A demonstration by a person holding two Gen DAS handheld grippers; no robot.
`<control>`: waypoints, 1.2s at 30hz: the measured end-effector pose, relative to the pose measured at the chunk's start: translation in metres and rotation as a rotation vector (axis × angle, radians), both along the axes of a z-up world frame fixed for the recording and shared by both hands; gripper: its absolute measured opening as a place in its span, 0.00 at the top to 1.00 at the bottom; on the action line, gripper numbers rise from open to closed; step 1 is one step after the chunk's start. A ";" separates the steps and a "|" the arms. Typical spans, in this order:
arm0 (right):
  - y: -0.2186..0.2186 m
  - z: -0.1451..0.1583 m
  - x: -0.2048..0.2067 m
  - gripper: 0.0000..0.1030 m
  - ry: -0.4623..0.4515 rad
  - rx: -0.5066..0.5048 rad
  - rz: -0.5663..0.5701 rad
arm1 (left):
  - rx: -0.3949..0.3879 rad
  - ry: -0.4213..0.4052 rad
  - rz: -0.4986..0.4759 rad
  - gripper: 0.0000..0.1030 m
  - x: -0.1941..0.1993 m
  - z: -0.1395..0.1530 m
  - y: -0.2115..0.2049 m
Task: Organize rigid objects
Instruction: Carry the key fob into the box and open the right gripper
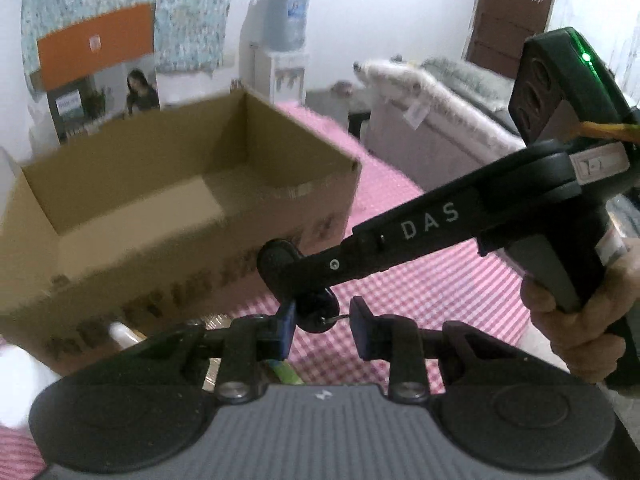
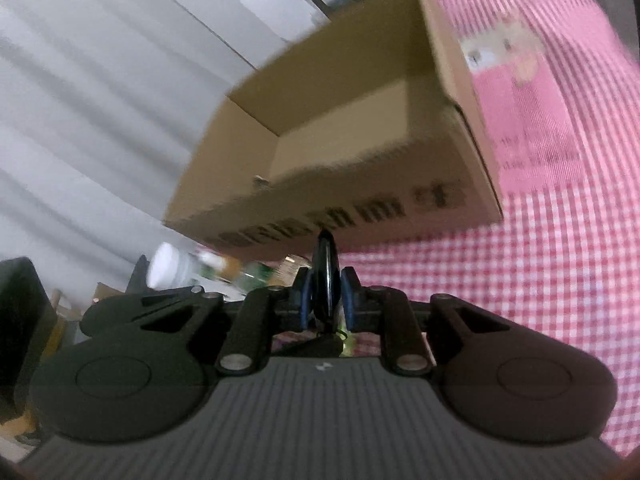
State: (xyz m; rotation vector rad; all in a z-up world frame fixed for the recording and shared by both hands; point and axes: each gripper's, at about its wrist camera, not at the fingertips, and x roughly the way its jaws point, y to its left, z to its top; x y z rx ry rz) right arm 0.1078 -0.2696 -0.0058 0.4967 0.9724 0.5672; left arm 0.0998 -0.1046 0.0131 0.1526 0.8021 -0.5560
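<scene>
A big brown cardboard box [image 1: 160, 184] sits open on the pink checked cloth [image 1: 420, 288]. It looks empty inside. Just in front of the box, up off the cloth, is a small black flat thing [image 2: 326, 280], maybe a key tag, though blur makes it hard to tell. It looks light, hard and stiff, so it should not bend or break. Its thin flat sides are the best place to pinch.

The right gripper [image 2: 326, 292] pinches it tight, one blue pad on each flat side. The left gripper [image 1: 323, 322] has its fingers close together. The black thing and a little wire ring [image 1: 340, 317] sit between them. Whether both pads press on it, I cannot tell.
</scene>
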 end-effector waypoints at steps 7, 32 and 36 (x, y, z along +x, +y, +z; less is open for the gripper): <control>0.033 0.063 0.012 0.86 -0.145 0.007 0.070 | -0.002 -0.055 0.066 0.71 0.017 0.056 0.031; 0.160 -0.017 0.244 0.90 0.227 0.113 0.177 | 0.162 0.224 0.304 0.70 0.203 0.010 0.123; 0.166 -0.022 0.246 0.89 0.246 0.121 0.174 | 0.155 0.207 0.304 0.67 0.200 0.016 0.123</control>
